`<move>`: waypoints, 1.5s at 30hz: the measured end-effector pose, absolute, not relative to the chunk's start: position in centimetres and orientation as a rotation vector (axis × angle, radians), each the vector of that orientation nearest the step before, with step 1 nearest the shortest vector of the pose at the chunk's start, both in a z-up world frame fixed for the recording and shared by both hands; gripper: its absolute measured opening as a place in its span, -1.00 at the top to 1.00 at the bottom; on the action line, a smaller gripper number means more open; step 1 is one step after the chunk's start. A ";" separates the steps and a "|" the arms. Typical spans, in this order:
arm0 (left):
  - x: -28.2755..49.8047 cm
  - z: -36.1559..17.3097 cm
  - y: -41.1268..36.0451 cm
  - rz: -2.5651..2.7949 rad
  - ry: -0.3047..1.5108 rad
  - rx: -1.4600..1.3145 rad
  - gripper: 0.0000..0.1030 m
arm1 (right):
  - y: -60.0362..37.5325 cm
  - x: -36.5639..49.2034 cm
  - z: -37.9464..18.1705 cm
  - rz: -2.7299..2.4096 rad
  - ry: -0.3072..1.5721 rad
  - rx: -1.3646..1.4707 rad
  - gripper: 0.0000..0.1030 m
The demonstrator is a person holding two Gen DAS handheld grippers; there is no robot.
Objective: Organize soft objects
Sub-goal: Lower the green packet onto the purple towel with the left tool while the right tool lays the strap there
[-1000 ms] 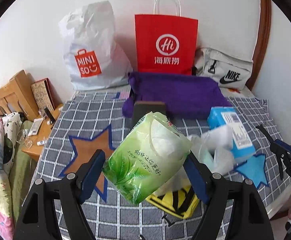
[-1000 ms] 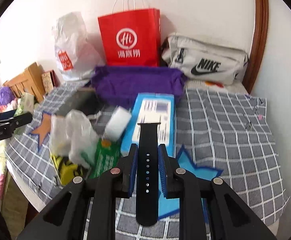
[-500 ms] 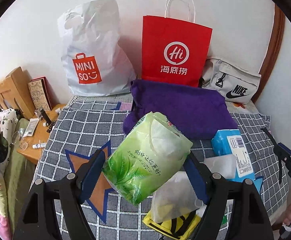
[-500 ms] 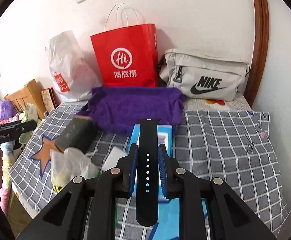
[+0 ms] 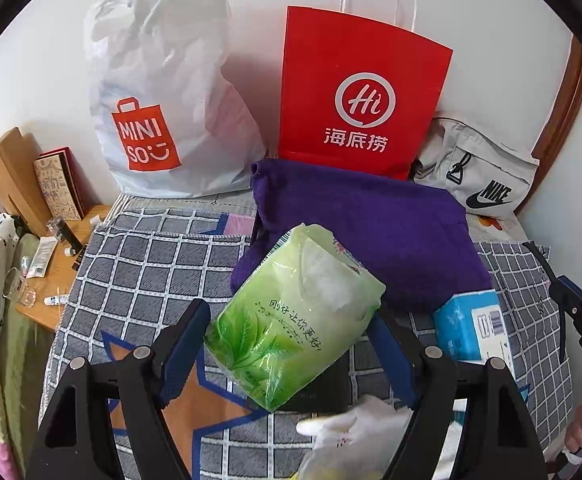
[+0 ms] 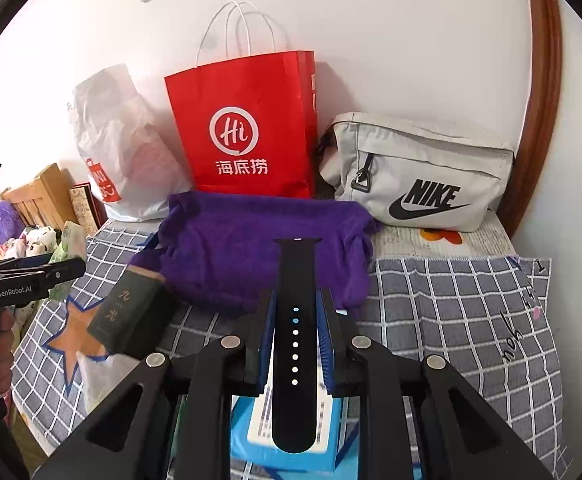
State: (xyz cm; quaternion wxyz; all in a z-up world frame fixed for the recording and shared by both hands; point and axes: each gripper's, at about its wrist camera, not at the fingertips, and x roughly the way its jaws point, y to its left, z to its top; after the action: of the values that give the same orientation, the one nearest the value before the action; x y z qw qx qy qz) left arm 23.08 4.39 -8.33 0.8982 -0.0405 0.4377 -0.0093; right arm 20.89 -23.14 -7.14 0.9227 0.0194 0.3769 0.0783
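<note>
Now both hands are carrying their loads in toward the back of the bed: compared with a second ago the wall-side bags loom larger in both views and the clutter at the bed's near edge has slid under the cameras. The left gripper (image 5: 291, 344) is clamped on the green tissue pack (image 5: 295, 332), jaws wide around its soft bulk, held up in the air over the checked bedspread (image 5: 139, 264) just short of the purple towel (image 5: 371, 236). The right gripper (image 6: 295, 320) is pinched tight on the black watch strap (image 6: 295, 340), its row of holes facing up, hovering above the blue box (image 6: 291, 440) and pointing at the towel too. My read: both soft things are headed for the bags or the towel, drop-off not yet made. Writing, then: the white plastic bag (image 5: 159, 92) says MINISO, the red paper bag (image 5: 355, 92) shows "Hi" in a circle over 海底捞, the grey pouch (image 6: 423, 172) reads NIKE. The left tool's body, seen from the right wrist, says GenRobot.AI. The tissue pack's line is too small to trust.
</note>
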 end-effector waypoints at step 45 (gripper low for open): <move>42.9 -16.7 3.3 -0.034 1.108 -0.096 -0.55 | -23.0 41.3 -17.6 0.195 0.974 0.028 0.61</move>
State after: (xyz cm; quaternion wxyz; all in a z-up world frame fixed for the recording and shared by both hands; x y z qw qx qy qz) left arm 42.88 3.25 -16.66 0.8492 -0.0458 0.5259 -0.0162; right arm 41.26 -23.00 -17.62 0.8791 0.0135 0.4671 0.0935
